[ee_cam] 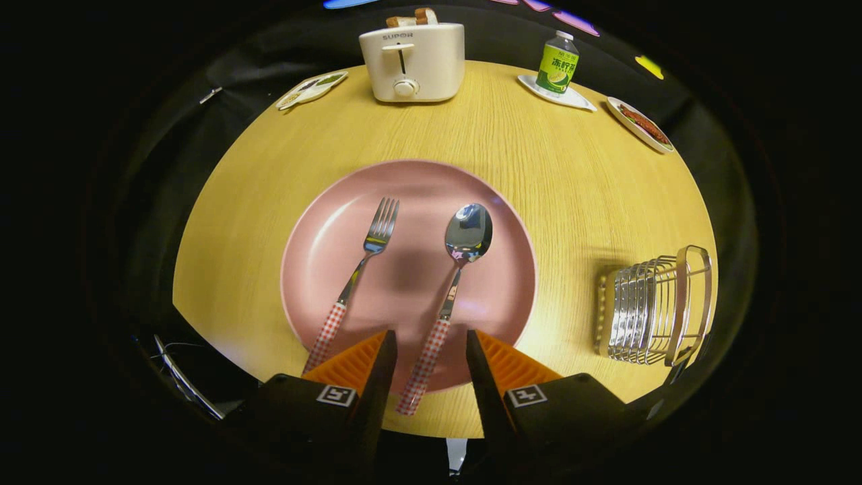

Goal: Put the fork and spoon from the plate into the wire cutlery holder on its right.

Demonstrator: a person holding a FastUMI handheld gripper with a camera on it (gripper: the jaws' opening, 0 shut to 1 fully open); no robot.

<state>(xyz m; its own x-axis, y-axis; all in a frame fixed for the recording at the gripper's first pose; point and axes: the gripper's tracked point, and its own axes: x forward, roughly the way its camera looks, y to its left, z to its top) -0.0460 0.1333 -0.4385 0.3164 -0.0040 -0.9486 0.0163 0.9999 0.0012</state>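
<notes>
Spoon point(456, 269) and fork point(362, 269) on pink plate point(323, 236), spoon's handle between gripper's point(431, 340) parted fingers, seemingly untouched.

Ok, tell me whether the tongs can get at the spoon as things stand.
Probably yes. The tongs are open, with the spoon handle lying between the fingers on the pink plate; the fork lies apart, so nothing blocks them.

The toaster point(412, 62) front reads "SUPOR"; the bottle point(557, 62) label is illegible

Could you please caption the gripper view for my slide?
Open gripper straddles the spoon handle on the pink plate, fork alongside.
</notes>
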